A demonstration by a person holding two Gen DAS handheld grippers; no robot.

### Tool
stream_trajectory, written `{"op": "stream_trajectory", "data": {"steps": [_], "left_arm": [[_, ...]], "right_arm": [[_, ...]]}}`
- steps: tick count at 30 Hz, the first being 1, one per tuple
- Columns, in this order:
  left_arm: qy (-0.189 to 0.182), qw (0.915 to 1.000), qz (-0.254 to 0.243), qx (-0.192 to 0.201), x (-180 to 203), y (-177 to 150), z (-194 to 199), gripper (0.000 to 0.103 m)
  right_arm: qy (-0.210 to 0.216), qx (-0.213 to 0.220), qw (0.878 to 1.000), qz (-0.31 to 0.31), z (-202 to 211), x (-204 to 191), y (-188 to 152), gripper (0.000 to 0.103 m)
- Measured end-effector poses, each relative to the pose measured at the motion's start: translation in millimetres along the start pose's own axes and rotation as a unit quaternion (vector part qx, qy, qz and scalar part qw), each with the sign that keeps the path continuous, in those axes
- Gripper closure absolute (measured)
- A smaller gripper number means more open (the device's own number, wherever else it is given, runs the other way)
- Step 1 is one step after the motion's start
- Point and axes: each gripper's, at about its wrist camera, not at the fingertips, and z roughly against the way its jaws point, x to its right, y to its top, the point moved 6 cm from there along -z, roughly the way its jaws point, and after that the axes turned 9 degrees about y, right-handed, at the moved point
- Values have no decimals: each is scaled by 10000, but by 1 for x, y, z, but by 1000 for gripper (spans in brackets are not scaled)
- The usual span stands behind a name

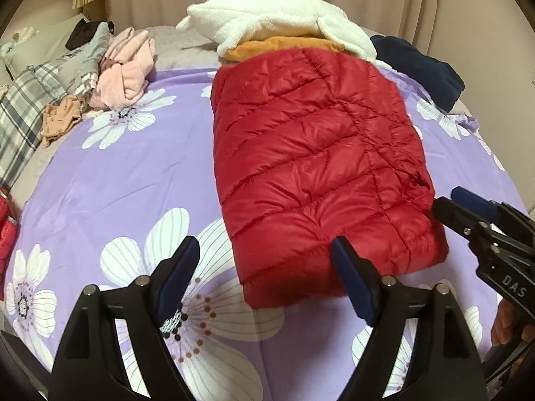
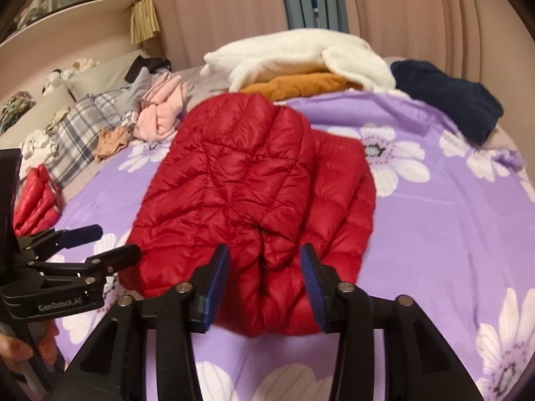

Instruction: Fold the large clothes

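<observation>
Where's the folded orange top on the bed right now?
The orange top lies at the far end of the bed in both views, under the white fleece and just beyond the red puffer jacket.

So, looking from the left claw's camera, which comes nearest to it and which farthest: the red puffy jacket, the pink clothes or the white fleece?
1. Red puffy jacket, just ahead, slightly right.
2. Pink clothes, farther, off left.
3. White fleece, at the far end, behind the jacket.

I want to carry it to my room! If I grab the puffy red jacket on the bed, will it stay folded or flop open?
The red jacket would probably flop open: it is soft quilted fabric with nothing stiff in it. Its puffy padding suggests it is light for its size. The shiny shell looks slippery, so it may slide from your hands.
</observation>
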Motion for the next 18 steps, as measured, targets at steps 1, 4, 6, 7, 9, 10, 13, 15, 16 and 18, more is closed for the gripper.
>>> {"op": "stream_trajectory", "data": {"steps": [1,4,6,7,9,10,13,15,16,18], "left_arm": [[18,10000,-20,35,0,-1,6,19],[94,9999,-83,110,-1,-3,19,15],[133,9997,-105,168,-2,-4,27,6],[137,9996,-97,216,-3,-4,33,3],[116,9995,-69,270,-4,-5,42,2],[111,9995,-55,284,-5,-6,46,2],[110,9993,8,351,-7,-7,60,1],[115,9992,6,388,-7,-9,68,1],[123,9991,0,415,-6,-9,73,1],[128,9989,3,443,-7,-9,80,1]], "right_arm": [[3,25,10000,-2,5,-2,0,51],[-20,56,10000,-31,16,-2,2,40],[-7,108,9999,-35,26,-4,2,34],[-4,122,9999,-45,30,-5,2,32],[3,131,9999,-65,37,-6,1,27],[16,137,9999,-68,40,-6,1,26],[59,129,9998,-117,50,-8,0,22],[76,131,9998,-162,57,-10,-3,18],[85,117,9997,-187,60,-10,-3,18],[67,113,9997,-218,66,-12,-4,16]]}}
